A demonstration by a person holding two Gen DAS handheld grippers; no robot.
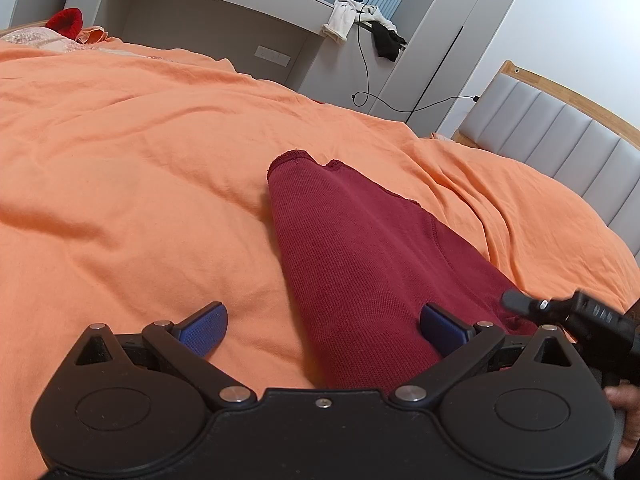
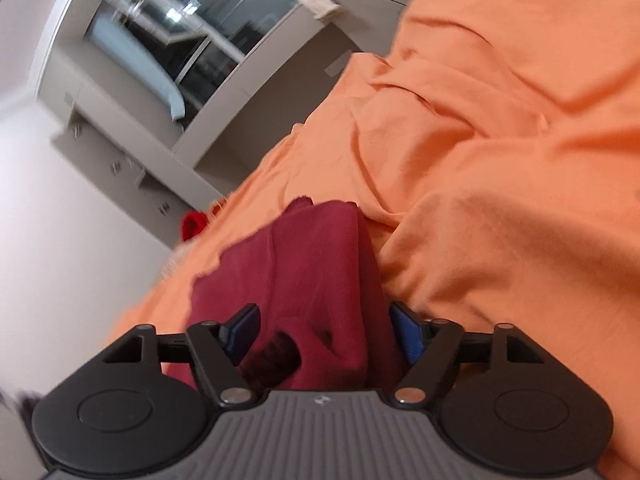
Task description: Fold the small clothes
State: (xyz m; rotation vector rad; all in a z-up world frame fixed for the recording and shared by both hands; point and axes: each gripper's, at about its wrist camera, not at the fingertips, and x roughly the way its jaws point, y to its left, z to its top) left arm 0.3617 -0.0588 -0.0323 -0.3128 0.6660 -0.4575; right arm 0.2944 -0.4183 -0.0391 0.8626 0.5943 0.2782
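Observation:
A dark red knit garment (image 1: 360,248) lies folded into a long strip on the orange bedsheet (image 1: 140,180). My left gripper (image 1: 324,330) stands open at the strip's near end, its right pad over the cloth and its left pad over the bare sheet. One black finger (image 1: 520,303) of the other gripper reaches in from the right onto the garment's near right edge. In the right wrist view, which is rolled and blurred, the garment (image 2: 304,264) fills the gap between the wide jaws of my right gripper (image 2: 326,332). That gripper is open, and the pads do not visibly pinch the cloth.
A grey padded headboard (image 1: 560,136) with a wooden rim borders the bed on the right. White and black clothes (image 1: 352,16) and a cable hang from a ledge at the back. A bright red item (image 1: 66,20) lies at the far left. A hand (image 1: 624,408) shows at the right edge.

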